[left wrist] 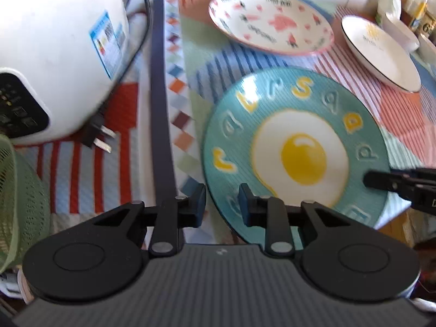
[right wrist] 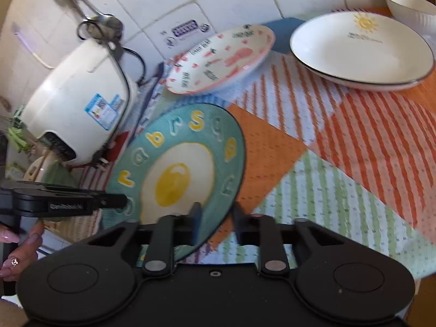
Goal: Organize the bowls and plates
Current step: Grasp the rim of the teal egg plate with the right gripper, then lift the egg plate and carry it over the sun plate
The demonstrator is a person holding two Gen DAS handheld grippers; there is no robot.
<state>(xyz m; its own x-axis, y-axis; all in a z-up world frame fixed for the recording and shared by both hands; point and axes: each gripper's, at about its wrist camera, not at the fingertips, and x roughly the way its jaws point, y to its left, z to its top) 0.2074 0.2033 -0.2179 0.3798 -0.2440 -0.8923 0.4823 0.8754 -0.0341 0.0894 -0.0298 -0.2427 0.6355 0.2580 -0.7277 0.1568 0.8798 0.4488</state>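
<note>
A teal plate with a fried-egg picture [left wrist: 299, 150] [right wrist: 177, 169] lies on the patterned tablecloth. My left gripper [left wrist: 223, 203] straddles its near left rim, one finger outside and one over the plate. A strip of cloth still shows between the outer pad and the rim. My right gripper [right wrist: 215, 218] sits on the plate's near right rim, jaws shut on it. Behind it are a pink-patterned plate [left wrist: 272, 21] [right wrist: 223, 57], two stacked white plates with a sun print [right wrist: 362, 51] and a white bowl [right wrist: 414, 8].
A white rice cooker [left wrist: 54, 54] stands at the left with its loose plug [left wrist: 98, 136] on the cloth. A green mesh object [left wrist: 16, 204] is near the left edge. Bottles [left wrist: 419, 5] stand at the back right, by the tiled wall. A hand [right wrist: 19, 245] holds the left gripper.
</note>
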